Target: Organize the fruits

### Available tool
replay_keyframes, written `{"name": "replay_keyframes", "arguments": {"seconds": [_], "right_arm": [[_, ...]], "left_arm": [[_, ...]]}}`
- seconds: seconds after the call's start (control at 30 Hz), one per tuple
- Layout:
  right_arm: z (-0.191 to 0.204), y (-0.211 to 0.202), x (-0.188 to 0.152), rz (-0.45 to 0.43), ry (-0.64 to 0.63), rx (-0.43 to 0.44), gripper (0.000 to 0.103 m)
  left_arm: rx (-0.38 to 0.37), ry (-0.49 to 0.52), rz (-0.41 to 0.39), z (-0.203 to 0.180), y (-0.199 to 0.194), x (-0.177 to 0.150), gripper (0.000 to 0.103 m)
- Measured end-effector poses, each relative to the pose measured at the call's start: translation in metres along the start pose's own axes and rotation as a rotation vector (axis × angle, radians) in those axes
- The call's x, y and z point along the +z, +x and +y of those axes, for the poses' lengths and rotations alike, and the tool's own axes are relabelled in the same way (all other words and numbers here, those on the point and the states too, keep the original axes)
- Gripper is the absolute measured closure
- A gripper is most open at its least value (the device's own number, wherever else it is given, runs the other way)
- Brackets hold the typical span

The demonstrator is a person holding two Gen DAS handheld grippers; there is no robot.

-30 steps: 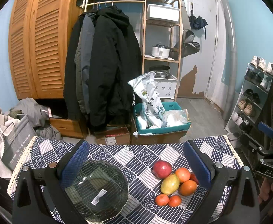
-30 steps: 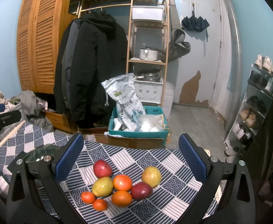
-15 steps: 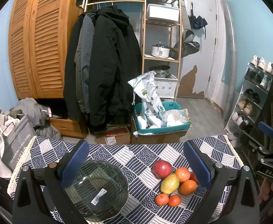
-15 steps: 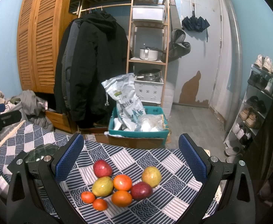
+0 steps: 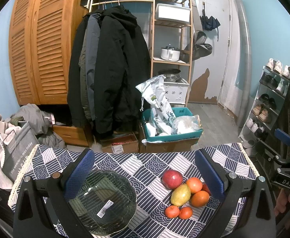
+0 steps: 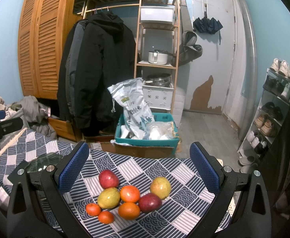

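Several fruits lie clustered on the patterned tablecloth (image 6: 164, 170): a red apple (image 6: 108, 178), a yellow-green mango (image 6: 108, 197), oranges (image 6: 129, 193), a dark red apple (image 6: 150, 202), a second mango (image 6: 160, 184) and small tangerines (image 6: 93, 209). In the left wrist view the same red apple (image 5: 172, 179) and mango (image 5: 180, 195) sit right of a dark glass bowl (image 5: 103, 200). My left gripper (image 5: 145, 175) hovers open above the bowl and fruit. My right gripper (image 6: 139, 166) is open over the fruit pile, holding nothing.
Beyond the table's far edge stands a teal crate (image 6: 146, 136) with bags on a cardboard box. Coats (image 5: 109, 69) hang on a rack, a wooden shelf (image 6: 156, 39) behind. A shoe rack (image 6: 273, 109) is on the right, a clothes pile (image 5: 2, 130) on the left.
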State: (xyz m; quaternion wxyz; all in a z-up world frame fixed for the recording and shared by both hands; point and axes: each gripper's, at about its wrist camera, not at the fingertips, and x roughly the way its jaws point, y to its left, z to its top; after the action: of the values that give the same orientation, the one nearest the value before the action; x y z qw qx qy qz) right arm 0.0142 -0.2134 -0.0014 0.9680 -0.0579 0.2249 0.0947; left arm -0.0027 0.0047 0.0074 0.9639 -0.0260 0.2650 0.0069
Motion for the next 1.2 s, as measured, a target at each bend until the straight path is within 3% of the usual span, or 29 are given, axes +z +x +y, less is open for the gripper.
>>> {"name": "replay_keyframes", "arguments": {"seconds": [0.53,1.2], "right_arm": [[-0.003,0.000,-0.001,0.005,0.002,-0.001,0.003],[-0.044,0.081,-0.036,0.240,0.051,-0.047,0.003]], "left_arm": [[0.001,0.003,0.005,-0.001,0.001,-0.001,0.001],[-0.022,0.010,0.289,-0.022,0.098,-0.034,0.001]]}}
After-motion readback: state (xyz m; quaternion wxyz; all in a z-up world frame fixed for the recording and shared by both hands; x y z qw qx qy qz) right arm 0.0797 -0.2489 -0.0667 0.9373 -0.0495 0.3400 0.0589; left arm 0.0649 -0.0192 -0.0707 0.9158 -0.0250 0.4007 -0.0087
